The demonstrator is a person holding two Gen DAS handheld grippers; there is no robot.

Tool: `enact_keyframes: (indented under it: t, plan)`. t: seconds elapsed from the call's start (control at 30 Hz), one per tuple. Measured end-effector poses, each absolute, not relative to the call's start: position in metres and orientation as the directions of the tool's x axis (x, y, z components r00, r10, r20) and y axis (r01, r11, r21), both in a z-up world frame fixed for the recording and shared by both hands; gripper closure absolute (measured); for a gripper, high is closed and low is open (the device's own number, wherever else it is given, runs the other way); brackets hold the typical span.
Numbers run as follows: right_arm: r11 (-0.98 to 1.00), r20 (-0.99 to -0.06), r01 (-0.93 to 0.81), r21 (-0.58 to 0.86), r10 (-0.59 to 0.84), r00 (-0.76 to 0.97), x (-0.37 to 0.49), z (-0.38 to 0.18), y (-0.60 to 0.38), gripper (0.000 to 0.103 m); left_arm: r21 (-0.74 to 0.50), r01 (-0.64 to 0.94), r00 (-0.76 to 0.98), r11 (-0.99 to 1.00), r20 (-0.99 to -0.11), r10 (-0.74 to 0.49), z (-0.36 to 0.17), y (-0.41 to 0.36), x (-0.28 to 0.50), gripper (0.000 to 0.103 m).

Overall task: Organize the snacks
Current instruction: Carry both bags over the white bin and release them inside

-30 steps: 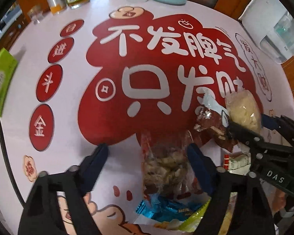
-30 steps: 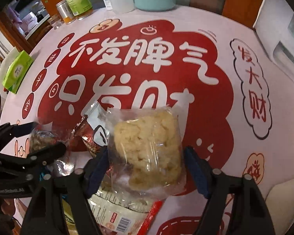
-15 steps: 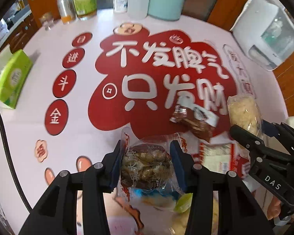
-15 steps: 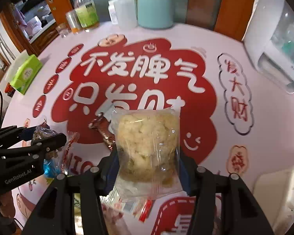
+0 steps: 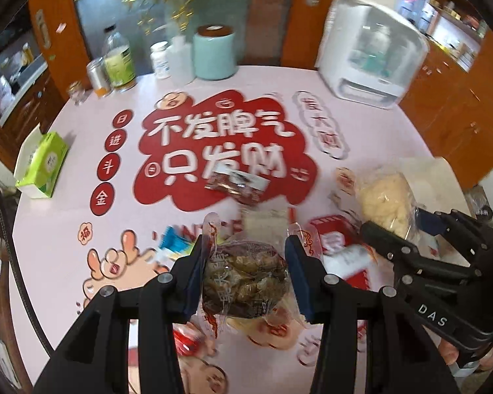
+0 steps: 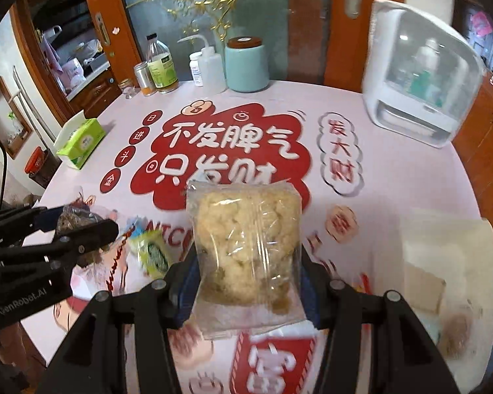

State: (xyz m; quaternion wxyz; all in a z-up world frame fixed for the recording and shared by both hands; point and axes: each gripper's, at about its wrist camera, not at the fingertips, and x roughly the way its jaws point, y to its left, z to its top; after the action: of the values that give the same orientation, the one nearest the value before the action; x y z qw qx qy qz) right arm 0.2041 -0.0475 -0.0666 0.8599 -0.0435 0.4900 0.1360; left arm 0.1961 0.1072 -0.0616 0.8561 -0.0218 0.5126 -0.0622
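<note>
In the left wrist view our left gripper clamps a clear bag of brown snacks, held above the red-printed tablecloth, nearer us than its red cloud print. In the right wrist view our right gripper grips a pale yellow snack bag over that cloth, nearer us than the same print

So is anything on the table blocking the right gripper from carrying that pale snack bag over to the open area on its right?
Nothing visible does: the right gripper holds the pale snack bag above the table, clear of the white appliance.
</note>
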Motion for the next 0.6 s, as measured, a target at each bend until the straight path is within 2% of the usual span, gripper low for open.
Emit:
enact_keyframes:
  t: [0.23,0.6]
  plan:
    - [0.971,-0.849,-0.228,0.066,0.175,0.498,0.145,-0.047,-0.114,0.05,-0.098,0.19,0.453,0.977,-0.874,-0.176,-0.044,0.022,0.153,0.058]
    - [0.994,-0.834,-0.105,0.025,0.079,0.547,0.095,-0.028,-0.236,0.05,-0.059,0.33,0.423,0.942,-0.883,-0.204,-0.038,-0.115,0.144,0.058]
